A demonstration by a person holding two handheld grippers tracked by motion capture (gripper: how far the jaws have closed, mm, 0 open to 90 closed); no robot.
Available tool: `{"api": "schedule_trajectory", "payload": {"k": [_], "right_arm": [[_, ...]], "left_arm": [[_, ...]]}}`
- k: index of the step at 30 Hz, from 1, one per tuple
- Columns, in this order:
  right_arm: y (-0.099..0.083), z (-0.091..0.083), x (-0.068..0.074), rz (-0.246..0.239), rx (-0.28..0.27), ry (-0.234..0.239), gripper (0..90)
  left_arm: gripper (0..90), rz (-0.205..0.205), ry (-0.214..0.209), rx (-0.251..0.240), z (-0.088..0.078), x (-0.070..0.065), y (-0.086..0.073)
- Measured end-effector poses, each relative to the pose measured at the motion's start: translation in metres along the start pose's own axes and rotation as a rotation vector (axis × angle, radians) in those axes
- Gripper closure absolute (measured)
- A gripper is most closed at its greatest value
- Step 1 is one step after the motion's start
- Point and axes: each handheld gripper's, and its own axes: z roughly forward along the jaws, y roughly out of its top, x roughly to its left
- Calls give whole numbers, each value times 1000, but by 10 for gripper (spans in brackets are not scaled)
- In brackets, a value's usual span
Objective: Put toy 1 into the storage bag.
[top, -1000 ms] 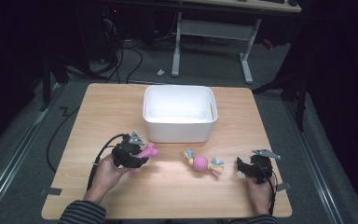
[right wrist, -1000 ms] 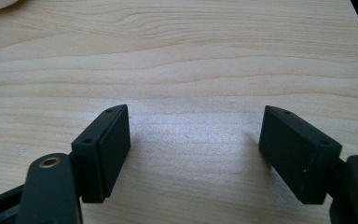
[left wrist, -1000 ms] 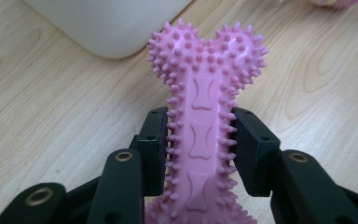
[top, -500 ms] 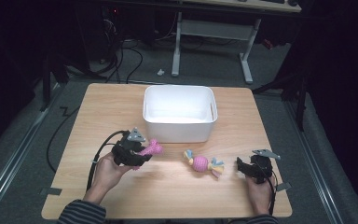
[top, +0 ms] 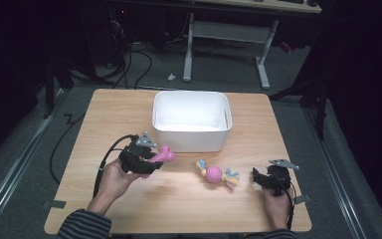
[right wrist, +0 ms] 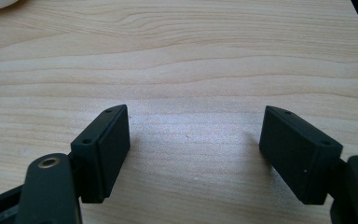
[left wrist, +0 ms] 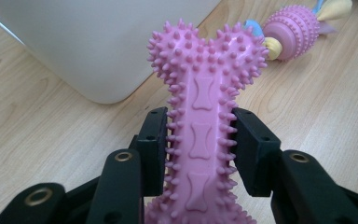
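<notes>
Since the earlier frame, the left gripper has carried the pink bone toy a little higher and closer to the white tub, left of centre in the high view. Its jaws clench the bone's narrow shaft, probably because the spiky knobs at each end keep it from slipping out. Lower right, the right gripper rests on the table with jaws spread and nothing between them, beside the ball toy, likely its pick.
</notes>
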Motion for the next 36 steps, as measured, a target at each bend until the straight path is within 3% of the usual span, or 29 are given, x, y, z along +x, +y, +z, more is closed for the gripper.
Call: {"api": "schedule_trajectory", "payload": {"k": [6,18,36], "right_arm": [[0,0,0,-1,0,-1,243],[0,0,1,-1,5,2,244],[0,0,1,-3,5,4,244]], "left_arm": [[585,-8,1,-34,-10,0,11],[584,37,-12,-60,-19,-3,37],[587,68,-12,-96,-27,1,80]]}}
